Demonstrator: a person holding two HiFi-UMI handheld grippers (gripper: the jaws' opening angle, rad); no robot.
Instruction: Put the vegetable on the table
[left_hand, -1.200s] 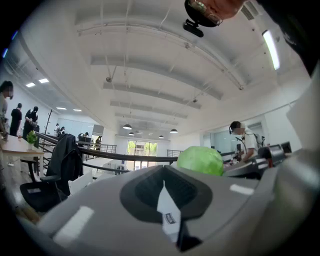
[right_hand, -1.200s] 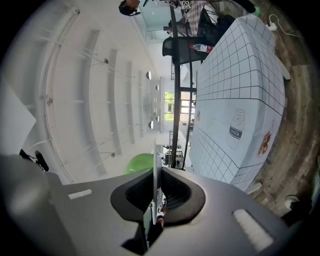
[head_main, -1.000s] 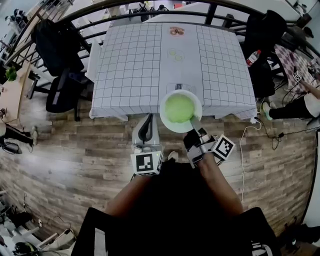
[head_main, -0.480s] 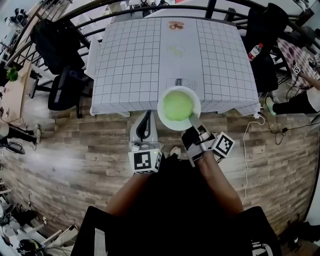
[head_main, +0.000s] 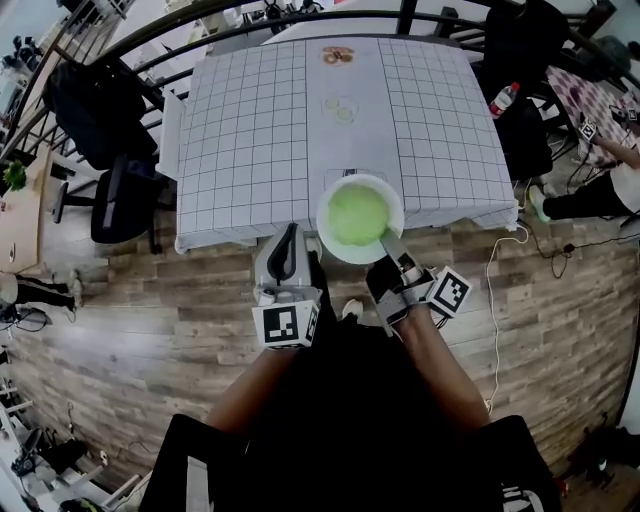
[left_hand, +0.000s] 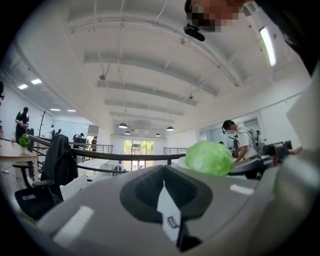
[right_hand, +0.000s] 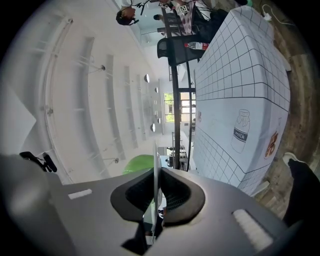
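A round green cabbage lies in a white plate held in the air over the table's near edge. My right gripper is shut on the plate's near rim. In the right gripper view the thin white rim stands between the closed jaws of this gripper, with the cabbage behind. My left gripper hangs just left of the plate, shut, pointing level at the table. In the left gripper view the cabbage shows up and to the right of this gripper.
The table wears a white gridded cloth with small printed pictures. A black chair with a dark jacket stands at its left. A red-capped bottle and a seated person are at the right. A cable lies on the wooden floor.
Both grippers and the plate with the cabbage have edged toward the table. The grips look the same.
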